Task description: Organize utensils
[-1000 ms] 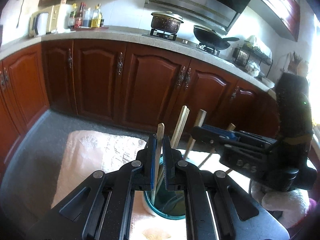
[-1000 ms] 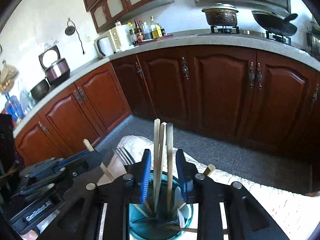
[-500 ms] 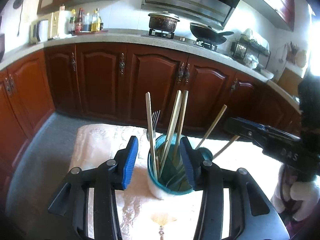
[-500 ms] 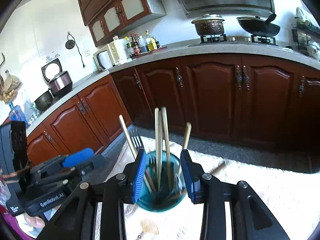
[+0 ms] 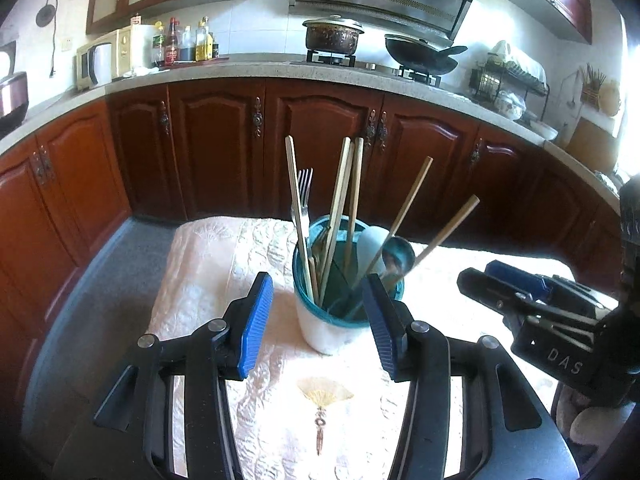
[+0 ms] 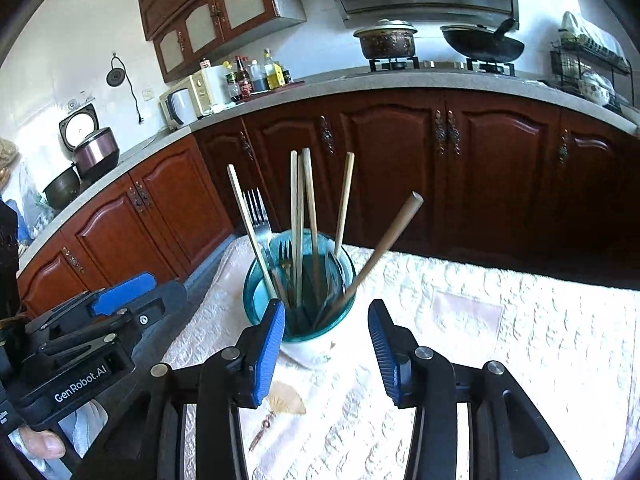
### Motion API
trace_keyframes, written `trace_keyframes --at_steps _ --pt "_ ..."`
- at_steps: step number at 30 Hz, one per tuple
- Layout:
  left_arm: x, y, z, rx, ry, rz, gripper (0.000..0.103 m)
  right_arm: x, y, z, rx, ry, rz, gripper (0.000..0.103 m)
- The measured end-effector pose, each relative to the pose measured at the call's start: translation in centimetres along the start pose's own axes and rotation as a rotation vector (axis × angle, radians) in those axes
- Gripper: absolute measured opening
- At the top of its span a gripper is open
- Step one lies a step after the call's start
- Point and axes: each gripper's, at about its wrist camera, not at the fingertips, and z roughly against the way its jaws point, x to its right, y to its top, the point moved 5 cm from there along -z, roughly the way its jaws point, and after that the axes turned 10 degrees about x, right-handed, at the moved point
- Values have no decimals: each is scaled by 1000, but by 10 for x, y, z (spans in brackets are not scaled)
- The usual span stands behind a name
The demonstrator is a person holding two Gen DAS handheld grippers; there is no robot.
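Left gripper (image 5: 318, 320): black linkage frame, ribbed blue pads, silver pivot screws; "GenRobot.AI" printed white on its side, seen at 8 o'clock in the right wrist view. Right gripper (image 6: 326, 346): identical build; white letters "DAS" on its housing, at 4 o'clock in the left view.

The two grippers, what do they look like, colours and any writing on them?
Both are black linkage frames with silver pivot bolts and ribbed blue pads. The left gripper shows white "GenRobot.AI" lettering on its body in the right wrist view. The right gripper shows "DAS" on its side.
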Motion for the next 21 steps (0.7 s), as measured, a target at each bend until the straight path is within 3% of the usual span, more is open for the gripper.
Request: trace_keyframes --at_steps 7,12,21 --pt "4 -4 13 12 18 -22 47 -2 -4 10 -1 -14 -3 42" --pt "3 -2 19 27 30 -22 47 -6 -5 15 1 -15 11 50" --pt "1 -2 29 54 55 -43 47 -12 -5 22 12 -13 16 50"
